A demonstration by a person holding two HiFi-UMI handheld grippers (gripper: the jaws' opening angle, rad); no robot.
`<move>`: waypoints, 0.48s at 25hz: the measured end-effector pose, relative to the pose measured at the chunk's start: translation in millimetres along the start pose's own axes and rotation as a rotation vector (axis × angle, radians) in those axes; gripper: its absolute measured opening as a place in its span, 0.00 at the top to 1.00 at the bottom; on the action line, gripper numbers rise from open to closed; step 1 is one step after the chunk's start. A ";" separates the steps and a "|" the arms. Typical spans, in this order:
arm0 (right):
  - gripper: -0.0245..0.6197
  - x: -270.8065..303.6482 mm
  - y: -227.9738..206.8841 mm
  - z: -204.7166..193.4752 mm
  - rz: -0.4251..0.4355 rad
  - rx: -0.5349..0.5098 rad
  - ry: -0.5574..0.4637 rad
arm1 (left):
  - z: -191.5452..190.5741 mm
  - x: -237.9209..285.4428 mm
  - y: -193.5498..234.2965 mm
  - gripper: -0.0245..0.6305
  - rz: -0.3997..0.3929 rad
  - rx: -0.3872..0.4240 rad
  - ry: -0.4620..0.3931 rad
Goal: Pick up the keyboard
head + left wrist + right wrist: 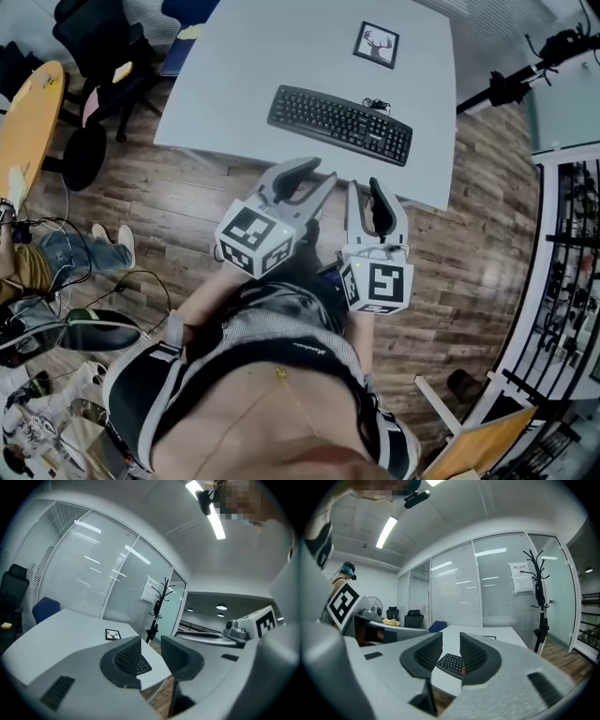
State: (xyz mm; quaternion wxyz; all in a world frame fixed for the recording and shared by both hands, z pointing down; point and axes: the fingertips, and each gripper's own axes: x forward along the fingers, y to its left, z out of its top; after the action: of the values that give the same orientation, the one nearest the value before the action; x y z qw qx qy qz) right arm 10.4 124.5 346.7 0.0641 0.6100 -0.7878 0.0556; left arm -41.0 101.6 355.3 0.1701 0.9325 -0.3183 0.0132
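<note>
When I look down from my head, the black keyboard (340,124) lies flat on the grey table (281,56), close to the edge on my side. A small framed picture (377,44) sits farther back on the table. My left tongs (317,178) and my right tongs (366,192) are side by side by that near edge. Both point at the keyboard and do not touch it. Brown wood floor (187,206) is below them.

Seen from the left tongs, the two jaws stand a little apart, with nothing between them. One end of the keyboard (144,665) peeks out beside the left jaw, and it is still on the table. A black coat stand (159,602) is by the glass wall.

Seen from the right tongs, the jaws are also a little apart and hold nothing. The keyboard (450,663) shows through the gap, on the table past the jaws.
</note>
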 end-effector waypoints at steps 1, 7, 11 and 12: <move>0.78 4.6 -2.8 -0.5 0.003 0.001 0.004 | -0.1 4.3 2.6 0.79 0.000 -0.002 0.003; 0.78 42.1 -24.1 5.8 0.031 -0.007 0.007 | 7.1 40.3 23.8 0.79 0.010 -0.011 0.007; 0.78 70.2 -38.6 12.9 0.068 -0.010 -0.008 | 17.1 67.6 35.2 0.79 0.016 0.000 0.004; 0.78 76.9 -41.6 14.9 0.077 -0.012 -0.009 | 20.8 73.2 38.4 0.79 0.019 0.002 0.003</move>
State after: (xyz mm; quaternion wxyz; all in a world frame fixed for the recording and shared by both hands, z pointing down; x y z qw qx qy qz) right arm 31.1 38.2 345.3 0.0618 0.5793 -0.8112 0.0505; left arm -7.5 23.3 357.3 0.1693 0.9296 -0.3269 0.0164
